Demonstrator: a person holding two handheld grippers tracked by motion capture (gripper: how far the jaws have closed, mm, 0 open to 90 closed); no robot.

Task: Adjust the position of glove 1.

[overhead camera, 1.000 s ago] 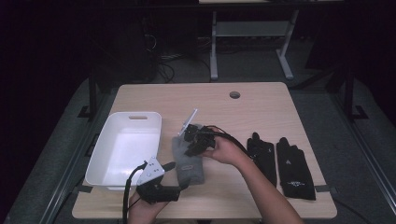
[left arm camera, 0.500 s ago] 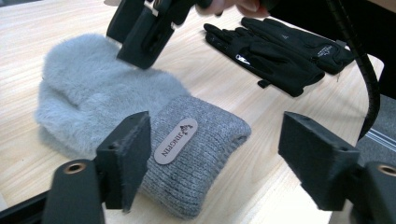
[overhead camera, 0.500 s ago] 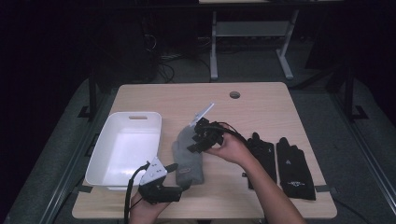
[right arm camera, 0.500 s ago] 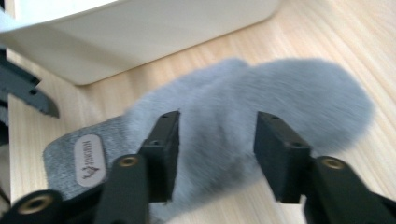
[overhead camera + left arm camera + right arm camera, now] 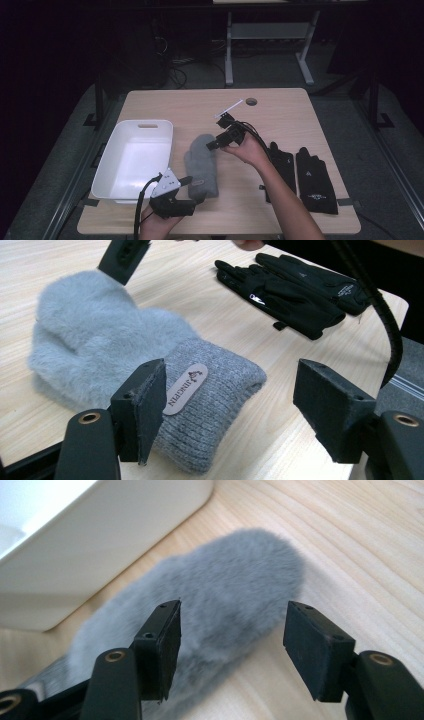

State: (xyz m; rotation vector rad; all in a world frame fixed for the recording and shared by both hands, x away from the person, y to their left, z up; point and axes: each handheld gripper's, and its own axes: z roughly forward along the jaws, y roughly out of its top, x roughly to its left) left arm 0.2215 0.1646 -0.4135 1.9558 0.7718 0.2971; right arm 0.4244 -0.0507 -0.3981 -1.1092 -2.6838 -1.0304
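High view showed us the grey mitten (image 5: pixel 202 165) flat on the surface (image 5: pixel 280 107), between the white tub (image 5: pixel 134 159) and the black gloves (image 5: pixel 302 172). Our right tool (image 5: pixel 212 145) hung above its fuzzy tip, having just widened, gripping nothing. Our left tool (image 5: pixel 196 189), narrowing slightly, straddled the cuff without pressing it.

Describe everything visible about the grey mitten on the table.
The fuzzy grey mitten lies flat on the light wooden table, beside the white plastic bin. Its body is fluffy; its ribbed knit cuff carries an oval brand patch and points toward the person. Nothing grips it: both grippers' fingers stand open near it.
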